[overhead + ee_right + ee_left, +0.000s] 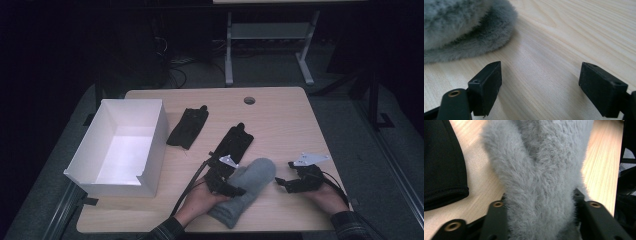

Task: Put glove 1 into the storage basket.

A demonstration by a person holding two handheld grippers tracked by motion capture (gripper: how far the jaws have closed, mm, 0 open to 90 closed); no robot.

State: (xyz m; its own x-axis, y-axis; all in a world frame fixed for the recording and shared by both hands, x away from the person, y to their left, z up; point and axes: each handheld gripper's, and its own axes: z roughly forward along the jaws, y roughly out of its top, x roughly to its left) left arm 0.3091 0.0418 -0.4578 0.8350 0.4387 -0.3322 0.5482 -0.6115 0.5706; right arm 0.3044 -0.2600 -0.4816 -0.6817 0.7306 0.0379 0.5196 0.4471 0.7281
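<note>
A grey fuzzy sock (pixel 252 180) lies near the table's front edge, toe toward the back. My left gripper (pixel 234 190) is shut on its left side. In the left gripper view the sock (pixel 539 170) is bunched into a fold between the two black jaws of the left gripper (pixel 540 203). My right gripper (pixel 283 183) rests on the table just right of the sock's toe. In the right gripper view the right gripper (pixel 540 75) stands open over bare wood, and the sock's toe (pixel 461 25) lies off to its upper left, apart from the jaws.
A white open box (pixel 156 142) stands at the table's left. Two black socks lie behind the grey one, one (pixel 187 127) beside the box and one (pixel 235 142) just behind my left gripper, seen as black cloth (pixel 441 170). A cable hole (pixel 249 100) sits near the far edge.
</note>
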